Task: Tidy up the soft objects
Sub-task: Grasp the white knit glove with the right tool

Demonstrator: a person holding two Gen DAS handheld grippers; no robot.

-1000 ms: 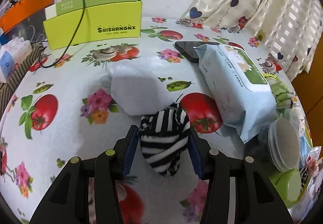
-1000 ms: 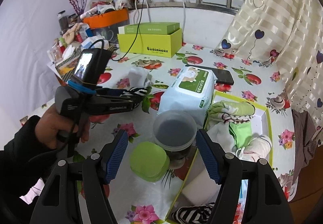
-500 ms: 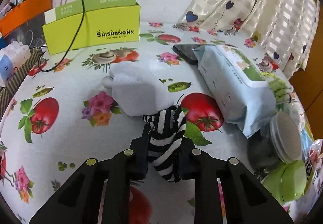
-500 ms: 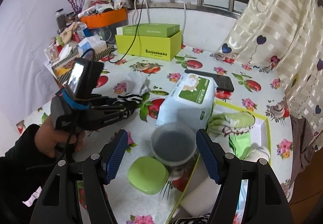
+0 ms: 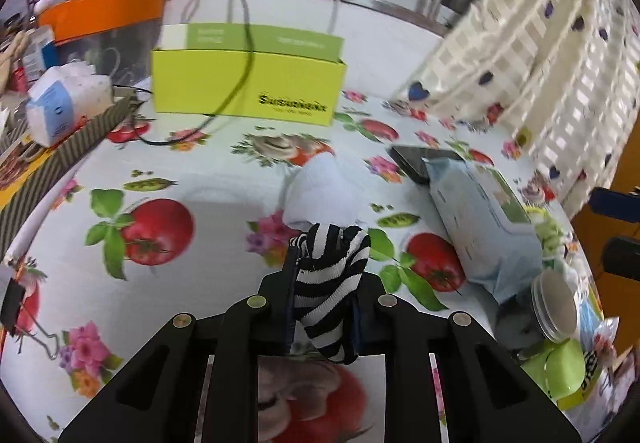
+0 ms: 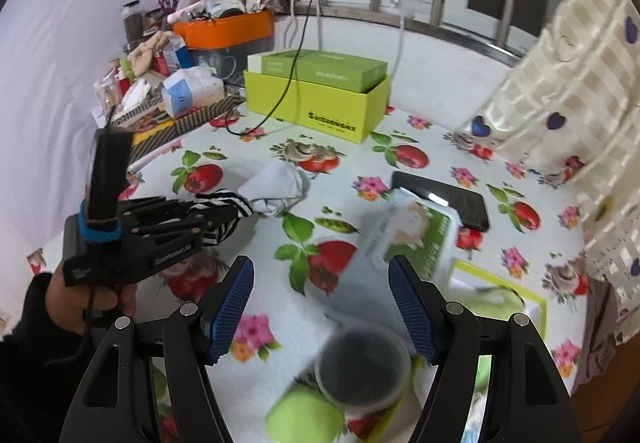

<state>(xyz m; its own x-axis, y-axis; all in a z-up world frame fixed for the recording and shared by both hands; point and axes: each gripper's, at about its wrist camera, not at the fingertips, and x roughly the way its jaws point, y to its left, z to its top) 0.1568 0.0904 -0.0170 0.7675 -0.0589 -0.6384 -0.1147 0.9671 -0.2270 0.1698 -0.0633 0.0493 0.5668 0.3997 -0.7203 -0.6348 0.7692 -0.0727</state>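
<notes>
Left fingers pinch the striped sock between them; right fingers spread empty.

Wipes pack, phone crowd right — bare tablecloth left

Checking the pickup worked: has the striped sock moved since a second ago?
Yes. The striped sock, clamped in the left gripper, has risen off the tablecloth, away from the white sock it lay against.
</notes>
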